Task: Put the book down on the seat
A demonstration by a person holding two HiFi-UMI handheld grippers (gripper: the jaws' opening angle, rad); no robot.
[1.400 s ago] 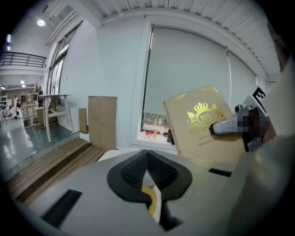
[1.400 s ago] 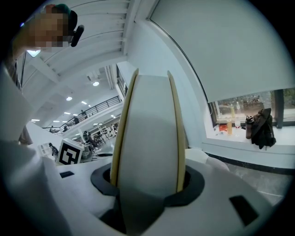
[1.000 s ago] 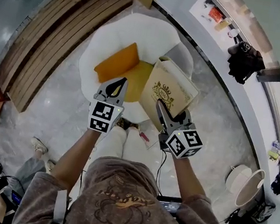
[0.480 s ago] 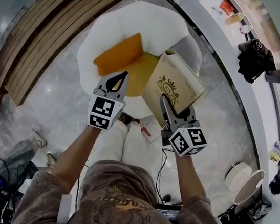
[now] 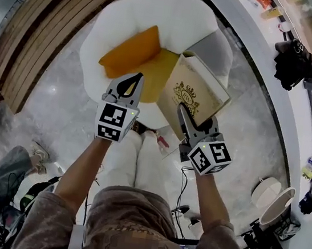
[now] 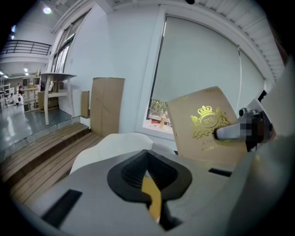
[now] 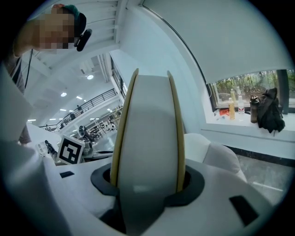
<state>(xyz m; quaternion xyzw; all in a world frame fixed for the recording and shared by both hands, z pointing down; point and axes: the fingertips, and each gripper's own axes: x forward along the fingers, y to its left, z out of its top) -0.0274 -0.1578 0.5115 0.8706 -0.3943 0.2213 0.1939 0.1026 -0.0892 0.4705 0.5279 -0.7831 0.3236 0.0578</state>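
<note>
Above the seat (image 5: 151, 75), right gripper (image 5: 182, 114) clamps the book (image 5: 200, 87) upright, seemingly for lowering; left gripper (image 5: 134, 84) closed, empty.

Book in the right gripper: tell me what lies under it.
The book, clamped in the right gripper, hangs over the white armchair. It covers one edge of the yellow seat cushion and part of the armrest; whatever lies on that hidden strip cannot be seen.

We held both arms stretched forward, side by side. Our left gripper (image 5: 134, 77) had its jaws together; to its right, our right gripper (image 5: 182, 111) clamped the book (image 5: 198, 92) by its near edge.
</note>
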